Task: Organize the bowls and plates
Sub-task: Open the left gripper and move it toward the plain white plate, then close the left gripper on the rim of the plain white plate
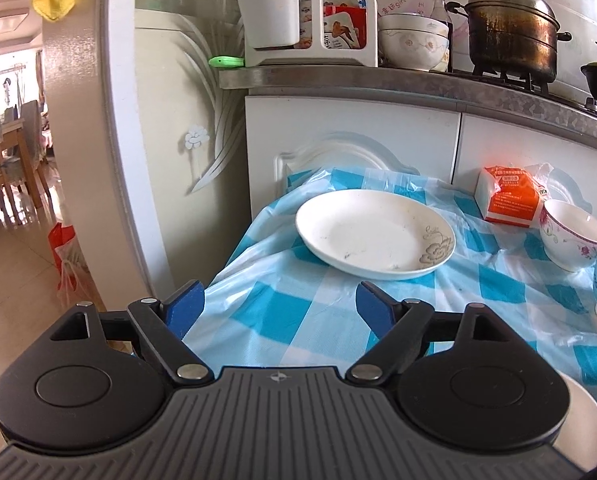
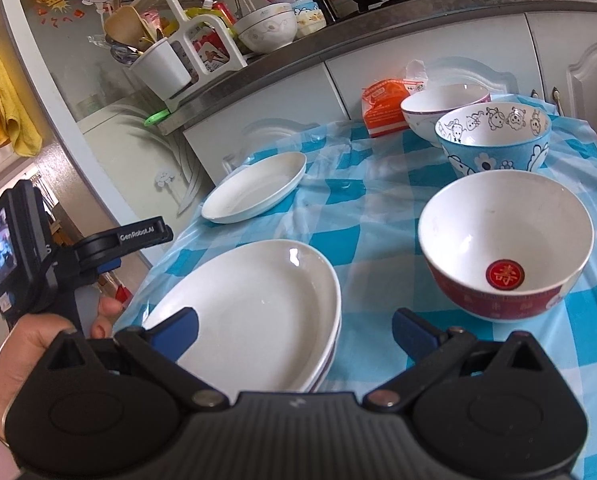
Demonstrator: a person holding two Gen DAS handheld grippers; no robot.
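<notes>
My left gripper: fingers spread wide, empty; single plate lies ahead, centre frame, on loose tabletop cover; risk: cover bunches, plate skids. My right gripper: fingers wide, empty, over plate stack lower centre; red bowl right; risk: finger knocks stack.

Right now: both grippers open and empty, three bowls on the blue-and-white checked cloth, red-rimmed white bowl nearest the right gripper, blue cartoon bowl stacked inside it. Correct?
One error: the blue cartoon bowl stands on the checked cloth behind the red-rimmed white bowl, not inside it. The right wrist view shows this. The rest holds.
</notes>
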